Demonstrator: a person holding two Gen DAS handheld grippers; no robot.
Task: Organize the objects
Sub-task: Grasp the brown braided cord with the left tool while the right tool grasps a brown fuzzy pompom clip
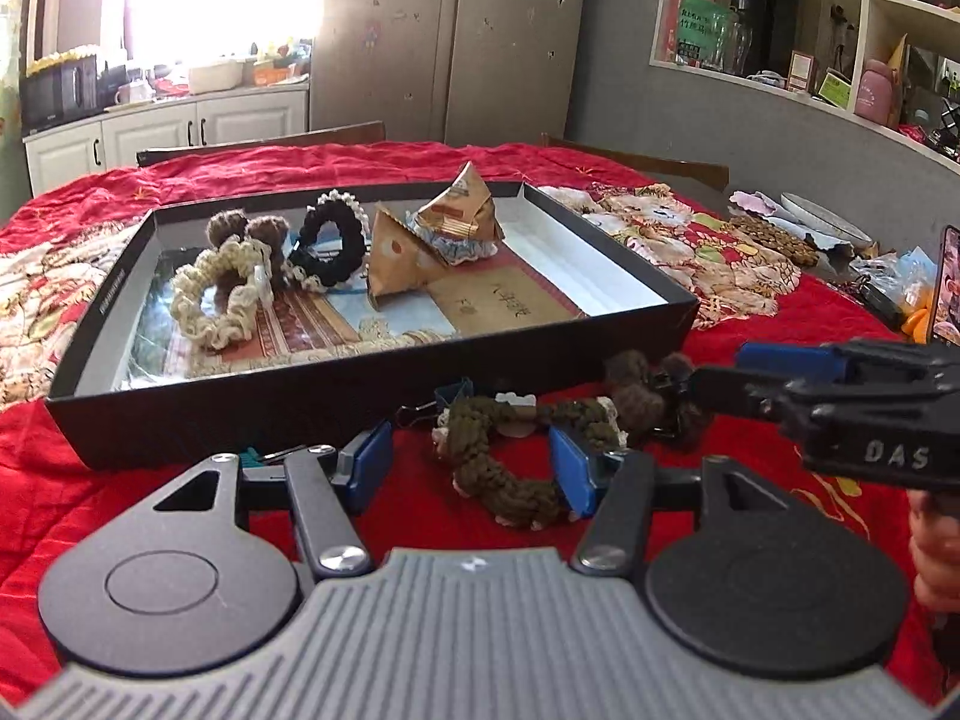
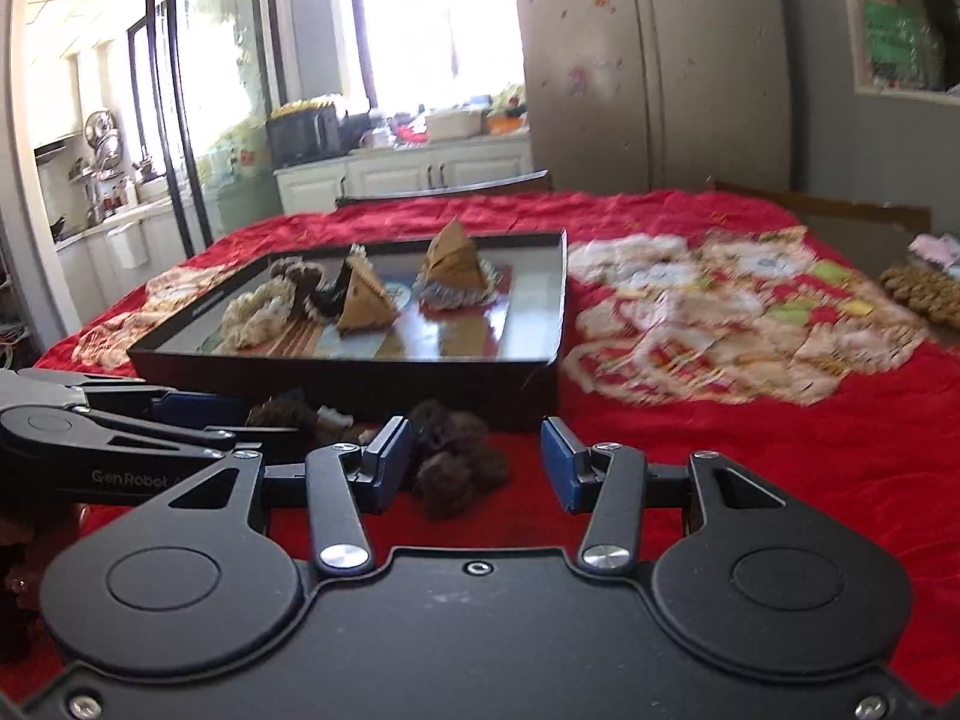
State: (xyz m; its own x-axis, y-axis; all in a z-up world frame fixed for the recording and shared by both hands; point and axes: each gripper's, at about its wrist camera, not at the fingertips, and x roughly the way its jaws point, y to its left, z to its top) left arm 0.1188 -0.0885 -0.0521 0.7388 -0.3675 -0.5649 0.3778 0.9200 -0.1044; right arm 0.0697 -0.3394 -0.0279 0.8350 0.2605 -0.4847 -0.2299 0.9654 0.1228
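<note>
**2 tongs low over the scrunchies by the box**

We hold the left tongs point(image 1: 471, 468) low over the red cloth point(image 1: 180, 504), blue pads apart, with an olive-green scrunchie point(image 1: 510, 450) lying between them; we cannot tell whether either pad touches it. Our right tongs point(image 2: 477, 459) also stand apart, and a dark brown furry scrunchie point(image 2: 453, 456) sits just beside the left pad, closer to that side than to the middle. Both scrunchies rest on the table in front of the shallow black box point(image 1: 240, 414). Inside the box we see a cream scrunchie point(image 1: 219, 294), a black one point(image 1: 330, 246), a brown furry one point(image 1: 246, 228) and 2 folded paper pyramids point(image 1: 399, 261), 1 of them standing on a blue frilled scrunchie point(image 1: 462, 249).
</note>
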